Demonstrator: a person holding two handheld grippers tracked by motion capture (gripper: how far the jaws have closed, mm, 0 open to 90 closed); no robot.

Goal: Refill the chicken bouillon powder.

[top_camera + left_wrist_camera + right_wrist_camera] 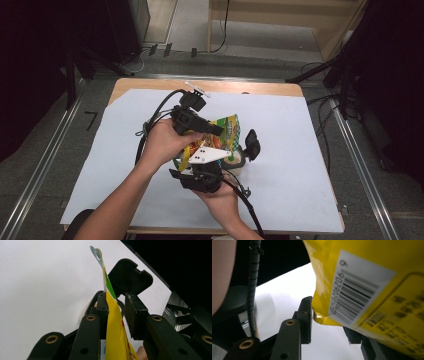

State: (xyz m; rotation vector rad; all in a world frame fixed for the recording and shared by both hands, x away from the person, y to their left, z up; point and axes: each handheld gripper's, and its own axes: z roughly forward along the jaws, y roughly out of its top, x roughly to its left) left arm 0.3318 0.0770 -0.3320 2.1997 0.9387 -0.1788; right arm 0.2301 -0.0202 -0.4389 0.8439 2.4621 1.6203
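A yellow and green snack bag (pixel 227 127) hangs above the white sheet between both hands. In the high view my left gripper (pixel 215 131) comes in from the left and my right gripper (pixel 239 150), under its grey plate, comes up from below. In the left gripper view the bag's thin edge (pixel 113 327) stands upright between the jaws of my left gripper (pixel 117 298), which is shut on it. In the right gripper view the bag's barcode side (pixel 367 277) fills the jaws of my right gripper (pixel 329 320). Its left finger (pixel 305 315) presses the bag's corner and the other is mostly hidden behind the bag.
A white sheet (pixel 300 150) covers the wooden table (pixel 260 89). A pale round object (pixel 237 162) lies on it beneath the bag, partly hidden. Metal rails (pixel 360 165) run along both sides, with dark stands and cables on the floor beyond.
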